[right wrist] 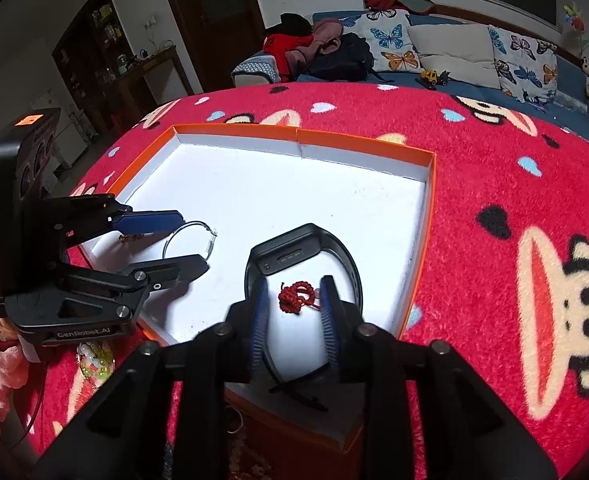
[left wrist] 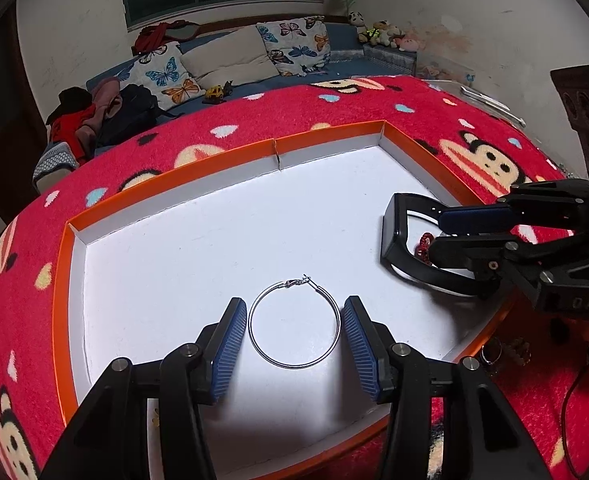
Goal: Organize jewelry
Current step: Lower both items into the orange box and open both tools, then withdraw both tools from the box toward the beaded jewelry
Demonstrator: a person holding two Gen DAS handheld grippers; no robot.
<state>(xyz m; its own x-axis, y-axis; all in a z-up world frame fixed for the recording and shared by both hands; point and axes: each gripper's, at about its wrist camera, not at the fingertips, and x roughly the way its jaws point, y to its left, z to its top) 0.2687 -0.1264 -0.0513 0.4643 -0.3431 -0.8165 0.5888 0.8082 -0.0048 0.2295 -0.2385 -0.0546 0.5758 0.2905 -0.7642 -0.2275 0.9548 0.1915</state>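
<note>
Spread over the whole table, a red blanket (left wrist: 334, 108) with cartoon monkey faces and small hearts. Behind it, a blue sofa (left wrist: 334, 64) with butterfly pillows and some clothes.

On the blanket, a shallow box lid (right wrist: 430, 208), orange outside and white inside, with a low wall all around.

Inside the lid, near its right side, a black smart band (right wrist: 290, 248) lying on its edge, strap curved into an open loop. Within this loop, resting on the white floor, a small red bead bracelet (right wrist: 294, 298).

More to the left on the white floor, lying flat, a thin silver hoop earring (left wrist: 294, 322) with its clasp at the far side.

Outside the lid, on the blanket by the near edge, some more small jewelry (right wrist: 94, 364), too blurred to name.

Left gripper (left wrist: 294, 344): released, blue pads standing on both sides of the hoop earring, close beside it but not pressing, tips low over the white floor.

Right gripper (right wrist: 294, 320): not clenched, holding nothing. Fingers (right wrist: 260, 320) placed inside the loop of the band, one near each side of the strap, with the red bracelet lying free between them. Whether the pads touch the strap cannot be told from these views.
</note>
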